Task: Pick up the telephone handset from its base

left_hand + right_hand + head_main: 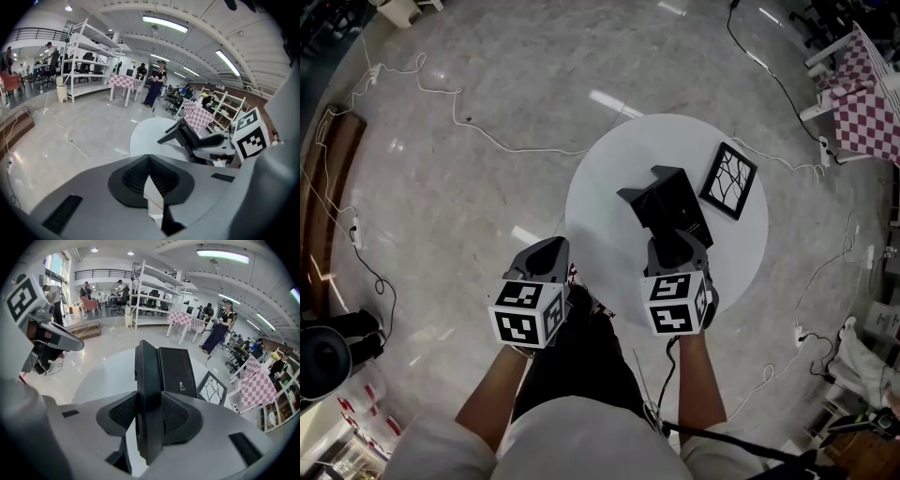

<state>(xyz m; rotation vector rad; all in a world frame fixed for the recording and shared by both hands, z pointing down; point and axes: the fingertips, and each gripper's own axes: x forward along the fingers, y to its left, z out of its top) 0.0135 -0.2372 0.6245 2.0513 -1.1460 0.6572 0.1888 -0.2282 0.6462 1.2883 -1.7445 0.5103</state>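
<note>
Handset point(147, 376) stands on edge beside its base point(178, 369) on the round white table point(600, 234), clamped between the pads of my right tongs point(148, 401). My left tongs point(149, 160) are pinched together, empty, beside the table.

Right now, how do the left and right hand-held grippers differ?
The left hand-held gripper has its jaws together on nothing; the right hand-held gripper has them clamped on the black telephone handset. The left hand-held gripper hangs over the floor beside the round white table; the right hand-held gripper is over the table, at the phone base. Both tilt forward and down.
</note>
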